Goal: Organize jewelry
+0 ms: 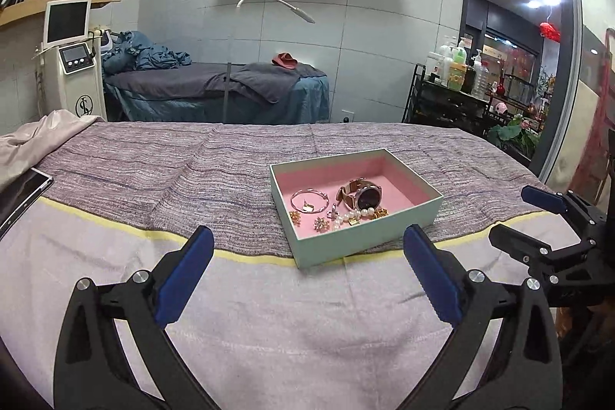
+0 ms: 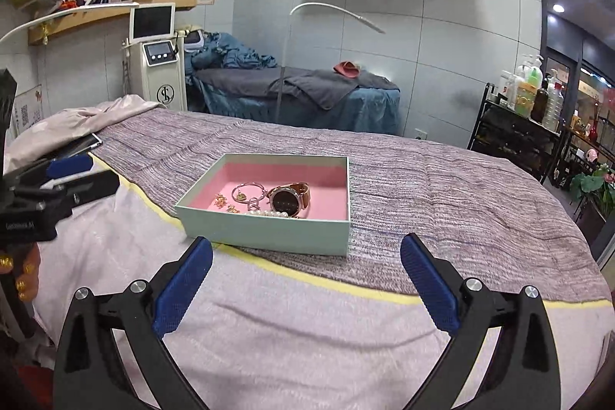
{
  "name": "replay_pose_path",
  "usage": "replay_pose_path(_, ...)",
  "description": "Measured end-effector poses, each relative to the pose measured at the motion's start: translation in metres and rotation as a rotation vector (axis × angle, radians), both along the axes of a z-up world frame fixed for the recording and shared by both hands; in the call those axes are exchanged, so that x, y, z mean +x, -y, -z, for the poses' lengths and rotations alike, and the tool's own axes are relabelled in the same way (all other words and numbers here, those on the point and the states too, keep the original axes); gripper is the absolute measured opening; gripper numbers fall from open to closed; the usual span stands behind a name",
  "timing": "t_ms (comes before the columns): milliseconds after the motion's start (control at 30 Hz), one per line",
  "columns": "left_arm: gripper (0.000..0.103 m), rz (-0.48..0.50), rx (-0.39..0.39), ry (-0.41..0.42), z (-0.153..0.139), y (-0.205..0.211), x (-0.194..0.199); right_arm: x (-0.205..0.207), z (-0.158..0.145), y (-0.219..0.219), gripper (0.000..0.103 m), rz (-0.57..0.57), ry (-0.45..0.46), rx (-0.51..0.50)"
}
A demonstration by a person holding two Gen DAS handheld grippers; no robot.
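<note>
- White machine [image 2: 159, 72] by the far wall: round monogram on its front, letters too stylised to read for certain.
- Small white lettering on the black body of the left gripper [image 2: 69, 166], too blurred to read.
- Left gripper [image 1: 307, 256]: blue pads spread wide, nothing between them, held above the pale towel [image 1: 269, 314].
- Right gripper [image 2: 307, 256]: blue pads equally wide apart, empty, touching nothing.
- Mint box [image 1: 369, 237] with pink lining, lying across the towel's yellow stripe on the striped blanket [image 1: 153, 160], just beyond both grippers.
- Inside the box: watch [image 2: 290, 199] with brown strap, silver bracelet [image 1: 309, 200], pearl strand [image 1: 353, 218], gold earrings [image 1: 295, 216].
</note>
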State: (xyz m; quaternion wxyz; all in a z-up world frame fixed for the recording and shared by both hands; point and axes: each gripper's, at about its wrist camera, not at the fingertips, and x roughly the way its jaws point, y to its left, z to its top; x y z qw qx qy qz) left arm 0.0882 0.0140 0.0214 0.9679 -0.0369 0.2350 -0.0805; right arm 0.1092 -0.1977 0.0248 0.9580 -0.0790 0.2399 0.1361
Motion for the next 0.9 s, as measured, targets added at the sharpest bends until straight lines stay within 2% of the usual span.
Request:
replay_pose_path(100,0.097,-0.007,-0.003,0.017,0.005,0.009,-0.019,-0.019,0.000,0.002,0.096,-0.001,0.013,0.024)
replay_pose_path(267,0.097,-0.049,0.039,0.041,0.014,0.019,-0.042,-0.039,0.005,0.001,0.096,0.007,0.025,0.030)
replay_pose_path(400,0.097,-0.077,0.010,0.047,0.022,0.013,-0.056,-0.053,0.012,0.005,0.096,0.019,0.014,0.048)
replay_pose_path(533,0.097,-0.123,0.018,0.043,0.027,0.009,-0.066,-0.063,0.017,0.005,0.096,0.043,0.022,0.029)
replay_pose_path(633,0.097,-0.124,-0.004,0.044,0.028,0.007,-0.071,-0.073,0.017,0.008,0.096,0.055,0.050,0.032)
replay_pose_path(733,0.097,-0.145,0.018,0.043,0.026,0.008,-0.075,-0.080,0.015,0.011,0.096,0.063,0.082,0.037)
replay_pose_path(833,0.097,-0.117,-0.002,0.076,0.022,0.010,-0.082,-0.084,0.012,0.015,0.096,0.071,0.103,0.043)
replay_pose_path(900,0.097,-0.123,0.016,0.094,0.020,0.013,-0.085,-0.084,0.011,0.016,0.096,0.070,0.104,0.049)
